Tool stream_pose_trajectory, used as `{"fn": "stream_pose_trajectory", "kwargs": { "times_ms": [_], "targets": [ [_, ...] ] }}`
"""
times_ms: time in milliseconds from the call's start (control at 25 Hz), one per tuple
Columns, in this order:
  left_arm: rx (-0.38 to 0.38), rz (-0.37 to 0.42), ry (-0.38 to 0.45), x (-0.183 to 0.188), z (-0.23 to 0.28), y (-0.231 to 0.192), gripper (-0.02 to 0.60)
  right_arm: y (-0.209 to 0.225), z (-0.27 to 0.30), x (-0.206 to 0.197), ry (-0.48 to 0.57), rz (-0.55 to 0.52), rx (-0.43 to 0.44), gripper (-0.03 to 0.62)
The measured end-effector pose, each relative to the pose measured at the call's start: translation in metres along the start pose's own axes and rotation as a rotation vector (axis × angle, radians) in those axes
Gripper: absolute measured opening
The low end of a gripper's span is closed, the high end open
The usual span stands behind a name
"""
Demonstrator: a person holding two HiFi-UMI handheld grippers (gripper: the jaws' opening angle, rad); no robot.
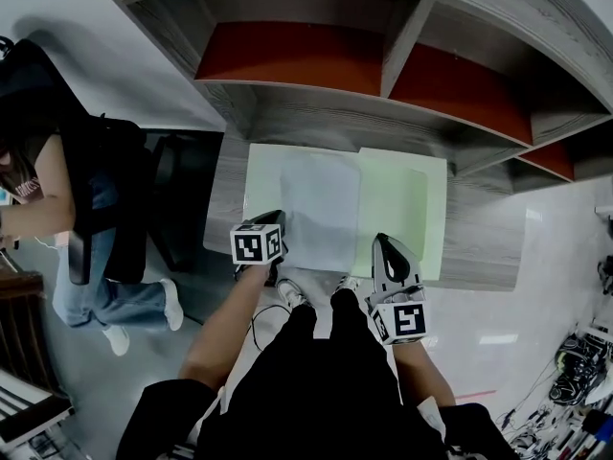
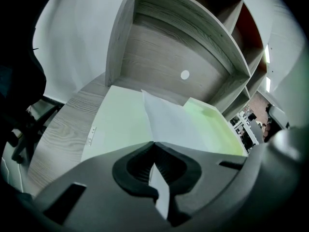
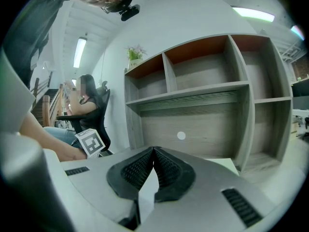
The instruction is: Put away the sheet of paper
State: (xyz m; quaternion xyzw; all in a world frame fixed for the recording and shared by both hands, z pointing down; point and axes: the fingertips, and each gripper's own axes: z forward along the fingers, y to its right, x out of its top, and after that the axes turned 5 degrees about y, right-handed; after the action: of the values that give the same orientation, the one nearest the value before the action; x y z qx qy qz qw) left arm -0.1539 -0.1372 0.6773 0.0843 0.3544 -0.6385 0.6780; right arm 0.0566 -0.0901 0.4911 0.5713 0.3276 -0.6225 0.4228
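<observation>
A white sheet of paper (image 1: 321, 209) lies flat on a pale green folder (image 1: 407, 209) spread on the wooden desk (image 1: 484, 238). My left gripper (image 1: 277, 217) is shut at the sheet's near left corner, and nothing shows between its tips. In the left gripper view the shut left gripper (image 2: 153, 143) points along the sheet of paper (image 2: 169, 120) and the green folder (image 2: 118, 124). My right gripper (image 1: 383, 241) hovers shut at the desk's near edge, right of the sheet. In the right gripper view the right gripper (image 3: 153, 149) is shut on nothing and faces the shelves.
A grey shelf unit (image 1: 383, 65) with red-backed compartments stands over the desk's far side. Its back panel (image 2: 185, 74) rises just behind the folder. A seated person (image 1: 57, 209) is on a chair at the left. Cables and clutter (image 1: 575, 391) lie on the floor at right.
</observation>
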Motion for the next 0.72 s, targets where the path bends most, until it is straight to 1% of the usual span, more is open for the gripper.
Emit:
{"fn": "stream_pose_trajectory", "kwargs": {
  "times_ms": [520, 720],
  "targets": [
    [-0.029, -0.004, -0.015, 0.0, 0.023, 0.042, 0.006, 0.026, -0.005, -0.009, -0.009, 0.027, -0.005, 0.017],
    [-0.059, -0.004, -0.027, -0.002, 0.033, 0.065, 0.006, 0.033, -0.007, -0.012, -0.01, 0.037, -0.008, 0.017]
  ]
}}
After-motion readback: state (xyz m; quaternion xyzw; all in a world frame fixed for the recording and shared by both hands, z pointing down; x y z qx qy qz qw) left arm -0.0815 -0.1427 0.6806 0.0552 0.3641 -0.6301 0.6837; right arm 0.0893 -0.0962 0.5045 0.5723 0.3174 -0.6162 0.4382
